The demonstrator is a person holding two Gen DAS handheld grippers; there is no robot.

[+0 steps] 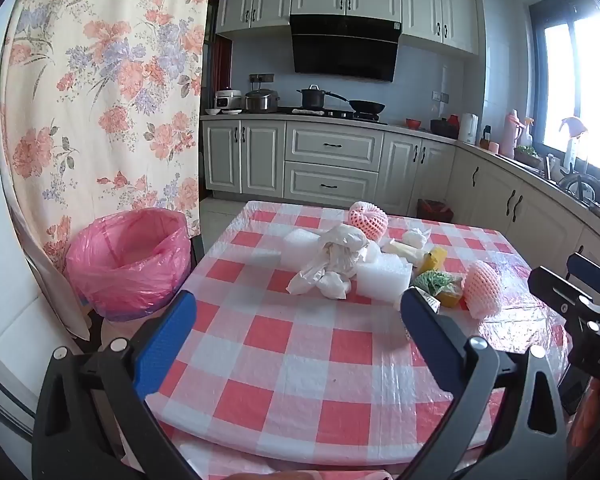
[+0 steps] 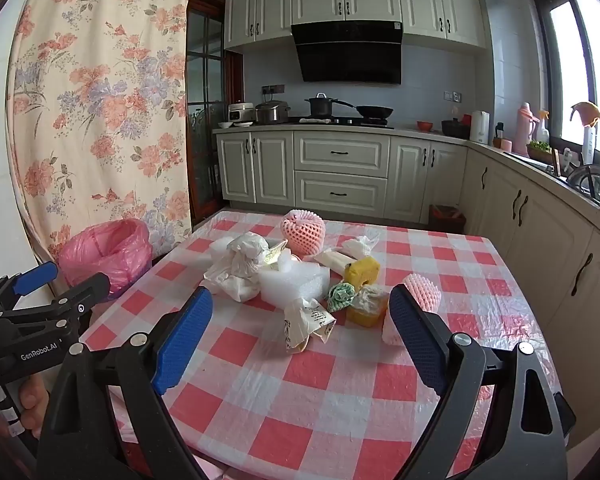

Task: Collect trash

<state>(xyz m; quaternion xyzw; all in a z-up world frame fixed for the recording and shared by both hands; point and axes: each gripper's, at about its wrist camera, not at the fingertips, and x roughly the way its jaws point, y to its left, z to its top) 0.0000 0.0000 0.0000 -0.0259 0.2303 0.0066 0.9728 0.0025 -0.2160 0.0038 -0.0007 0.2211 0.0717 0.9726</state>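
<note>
Trash [image 2: 284, 276] sits heaped mid-frame on the worktop [image 2: 300, 380], bin [image 1: 128, 260] at left ready to receive it, while both claws [image 1: 298, 320] [image 2: 300, 320] gape wide, empty.

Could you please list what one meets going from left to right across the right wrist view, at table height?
Left tool → pink-lined bin → crumpled white bag → yellow sponge → pink foam net.

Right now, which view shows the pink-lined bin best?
The left wrist view: the bin sits large and near, its open mouth visible. The right wrist view shows it smaller, partly behind the left gripper.
</note>
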